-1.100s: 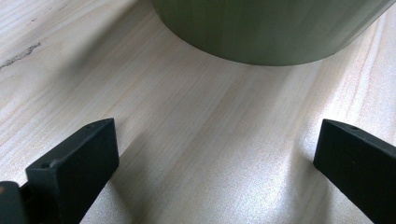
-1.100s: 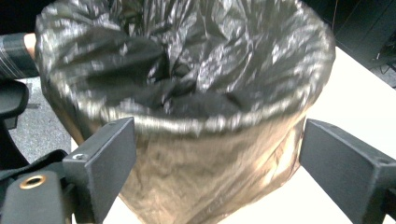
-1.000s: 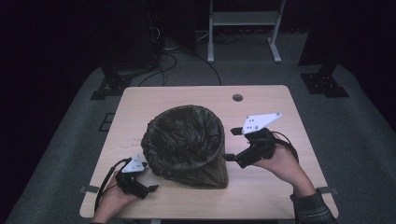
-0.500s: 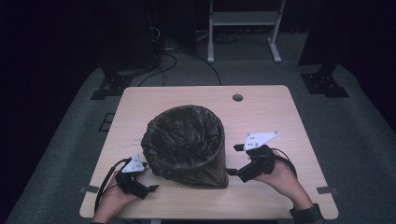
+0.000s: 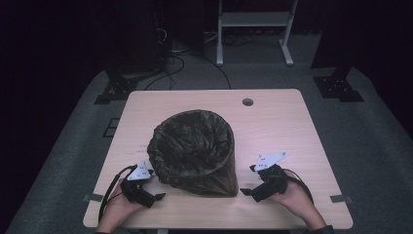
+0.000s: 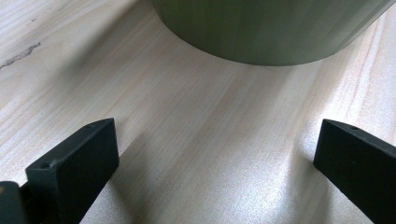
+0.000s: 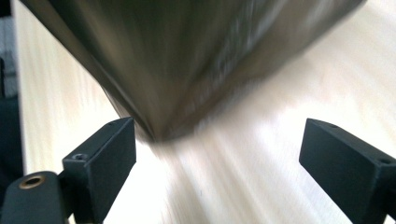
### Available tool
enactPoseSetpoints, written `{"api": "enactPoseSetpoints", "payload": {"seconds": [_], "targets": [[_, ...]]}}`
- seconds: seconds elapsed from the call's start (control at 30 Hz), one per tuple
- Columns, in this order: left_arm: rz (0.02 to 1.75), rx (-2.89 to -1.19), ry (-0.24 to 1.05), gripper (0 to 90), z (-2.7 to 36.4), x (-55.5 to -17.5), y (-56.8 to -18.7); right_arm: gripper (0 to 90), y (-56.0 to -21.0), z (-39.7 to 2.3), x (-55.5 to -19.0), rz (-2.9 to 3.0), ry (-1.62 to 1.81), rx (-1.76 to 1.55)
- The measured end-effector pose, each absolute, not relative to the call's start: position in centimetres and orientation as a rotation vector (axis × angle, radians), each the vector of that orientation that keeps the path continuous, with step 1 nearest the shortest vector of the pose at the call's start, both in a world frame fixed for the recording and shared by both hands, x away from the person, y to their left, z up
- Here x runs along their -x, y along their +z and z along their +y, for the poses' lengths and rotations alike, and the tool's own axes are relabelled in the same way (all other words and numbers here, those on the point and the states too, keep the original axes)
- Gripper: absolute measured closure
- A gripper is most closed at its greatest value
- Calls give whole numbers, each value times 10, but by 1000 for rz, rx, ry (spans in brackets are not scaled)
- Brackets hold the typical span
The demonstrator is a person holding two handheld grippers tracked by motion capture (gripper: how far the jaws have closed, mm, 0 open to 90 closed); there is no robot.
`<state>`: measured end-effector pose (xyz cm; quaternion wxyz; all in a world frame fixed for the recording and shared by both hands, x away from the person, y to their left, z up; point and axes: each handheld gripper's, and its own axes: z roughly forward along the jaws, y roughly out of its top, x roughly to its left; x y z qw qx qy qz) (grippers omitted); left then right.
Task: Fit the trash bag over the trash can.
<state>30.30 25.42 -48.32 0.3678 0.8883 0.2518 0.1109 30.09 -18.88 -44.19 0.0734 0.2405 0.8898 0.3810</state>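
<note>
From the high view, a bin [image 5: 195, 153] lined with a dark bag [image 5: 190, 141] stands near the table's [image 5: 282, 117] front edge, between the left gripper [image 5: 155, 192] and right gripper [image 5: 247, 185]; nothing inside is discernible. The left gripper view shows wide jaws over bare wood short of the bin's olive base [image 6: 273, 30]. In the right gripper view the jaws gape wide, with the blurred bin wall [image 7: 187, 60] just ahead.

The bench [image 5: 292, 122] was a pale wooden top with rounded corners and a faint grain, standing on grey carpet [image 5: 375, 146]. A round cable hole [image 5: 247, 102] sat near its far edge, right of centre. A bin [image 5: 195, 151] lined with a dark bag stood directly on the bench, near the front and slightly left of centre, its base flat on the wood.
</note>
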Motion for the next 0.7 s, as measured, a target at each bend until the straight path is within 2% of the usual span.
{"api": "enactPoseSetpoints", "payload": {"seconds": [0.33, 0.7], "targets": [[647, -2282, 285, 0, 254, -303, -483, 99, -475, -188, -294, 2697, 973, -744], [647, -2281, 285, 0, 254, -303, -483, 96, -479, -189, -292, 2672, 1014, -748]]}}
